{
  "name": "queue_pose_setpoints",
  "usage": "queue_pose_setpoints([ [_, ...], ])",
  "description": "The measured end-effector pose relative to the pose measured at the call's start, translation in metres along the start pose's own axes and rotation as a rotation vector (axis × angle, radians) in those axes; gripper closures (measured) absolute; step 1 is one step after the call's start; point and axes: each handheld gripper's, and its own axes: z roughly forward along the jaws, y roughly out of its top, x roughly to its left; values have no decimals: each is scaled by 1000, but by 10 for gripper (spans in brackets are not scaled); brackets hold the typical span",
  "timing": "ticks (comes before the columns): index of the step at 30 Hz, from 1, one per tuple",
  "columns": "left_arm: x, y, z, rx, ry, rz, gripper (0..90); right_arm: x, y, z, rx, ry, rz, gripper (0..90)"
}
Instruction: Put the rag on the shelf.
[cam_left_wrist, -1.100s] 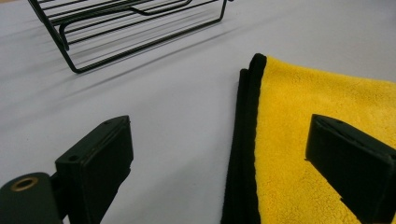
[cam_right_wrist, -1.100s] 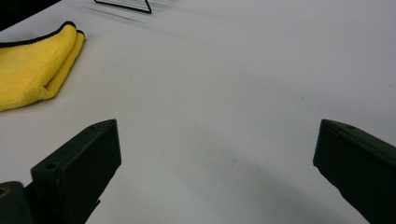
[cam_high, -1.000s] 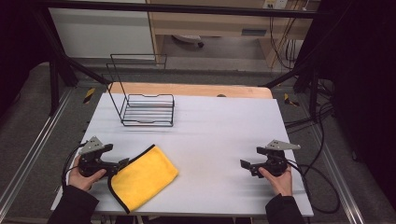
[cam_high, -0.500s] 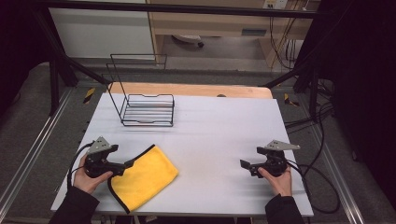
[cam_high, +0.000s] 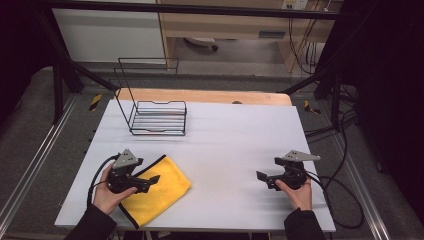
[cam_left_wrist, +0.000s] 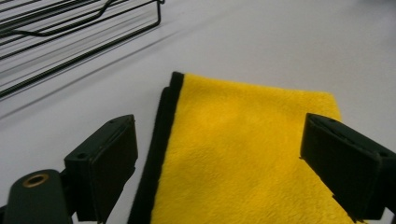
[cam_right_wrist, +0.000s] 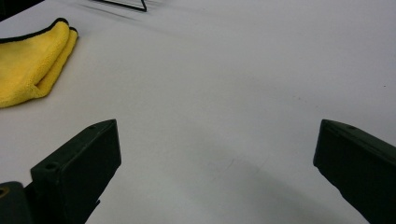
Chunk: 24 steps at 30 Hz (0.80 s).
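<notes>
A folded yellow cloth (cam_high: 152, 192) with black edging lies at the front left of the white table (cam_high: 225, 145). My left gripper (cam_high: 149, 181) hovers over the cloth's left part, jaws wide open and empty. In the left gripper view the cloth (cam_left_wrist: 243, 154) spreads between and beyond the two jaws of the gripper (cam_left_wrist: 233, 172). My right gripper (cam_high: 261, 177) rests at the front right, open, nothing between its jaws. In the right gripper view its jaws (cam_right_wrist: 219, 177) frame bare table, and the cloth (cam_right_wrist: 30, 65) lies far off at the upper left.
A black wire rack (cam_high: 155, 107) stands at the back left of the table, its wires (cam_left_wrist: 70, 28) close ahead in the left gripper view. A wooden board (cam_high: 205, 96) runs along the far edge. Cables (cam_high: 340, 195) trail off the right side.
My left gripper has moved rightward from beside the cloth to over its left part. The right gripper has stayed where it was.
</notes>
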Motion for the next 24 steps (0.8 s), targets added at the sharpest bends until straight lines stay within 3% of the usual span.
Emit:
queue_pose_setpoints([
  [8,-29,10,17,37,-22,33,162,0,0,0,1,-3,0,13],
  [15,-47,15,31,62,-47,39,230,0,0,1,8,-5,-9,12],
  [24,-70,18,48,113,-54,43,444,0,0,1,7,-2,-11,12],
])
